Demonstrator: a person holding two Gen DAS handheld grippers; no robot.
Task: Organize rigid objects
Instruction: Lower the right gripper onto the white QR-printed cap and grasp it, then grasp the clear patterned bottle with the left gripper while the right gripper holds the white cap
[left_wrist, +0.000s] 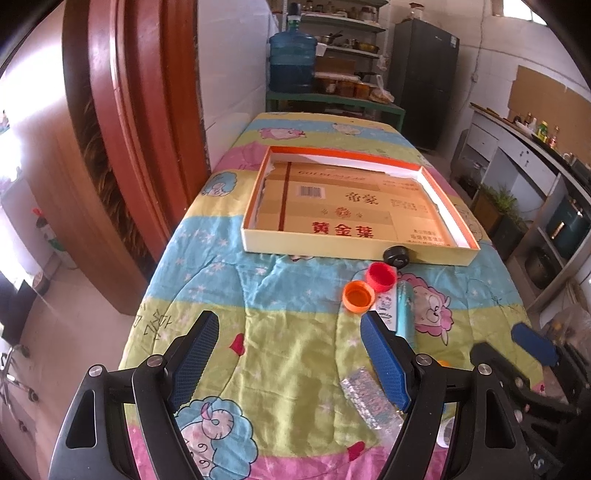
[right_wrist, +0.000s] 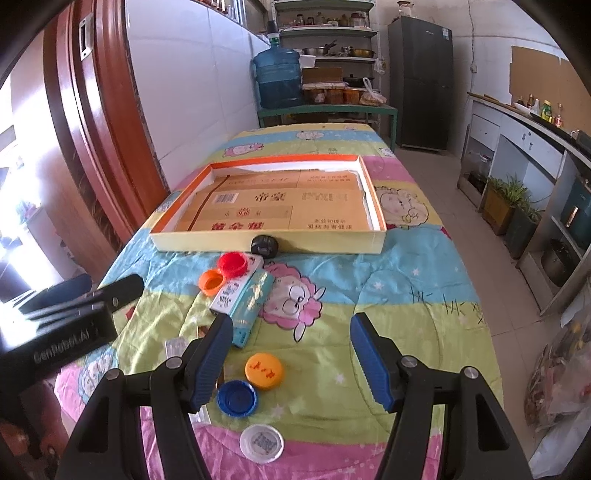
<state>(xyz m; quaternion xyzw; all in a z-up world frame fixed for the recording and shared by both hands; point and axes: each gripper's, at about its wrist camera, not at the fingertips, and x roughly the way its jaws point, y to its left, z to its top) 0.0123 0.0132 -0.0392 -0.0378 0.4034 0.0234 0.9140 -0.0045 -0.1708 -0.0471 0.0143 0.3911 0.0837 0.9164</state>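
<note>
Showing both hand-held grippers poised over a cartoon-print quilt (right_wrist: 406, 280), each with its fingers spread wide and nothing between them. Ahead of the right gripper (right_wrist: 291, 354), between its fingers, lie a yellow-orange bottle cap (right_wrist: 264, 371), a blue cap (right_wrist: 236, 398) and, nearer the camera, a white cap (right_wrist: 262, 443); just beyond its left finger rests a teal-and-white carton (right_wrist: 242, 299), with a red cap (right_wrist: 232, 264) and an orange cap (right_wrist: 211, 282) touching its far end, and a black cap (right_wrist: 264, 245) against the near wall of the shallow tray (right_wrist: 266, 243). The left gripper (left_wrist: 288, 350) hovers over bare quilt, the same cluster off to its right. The caps appear light, stiff and smooth, likely to skid or tip; pinching across the rim seems safest. The carton probably dents easily, so its long sides suit a gentle hold.
</note>
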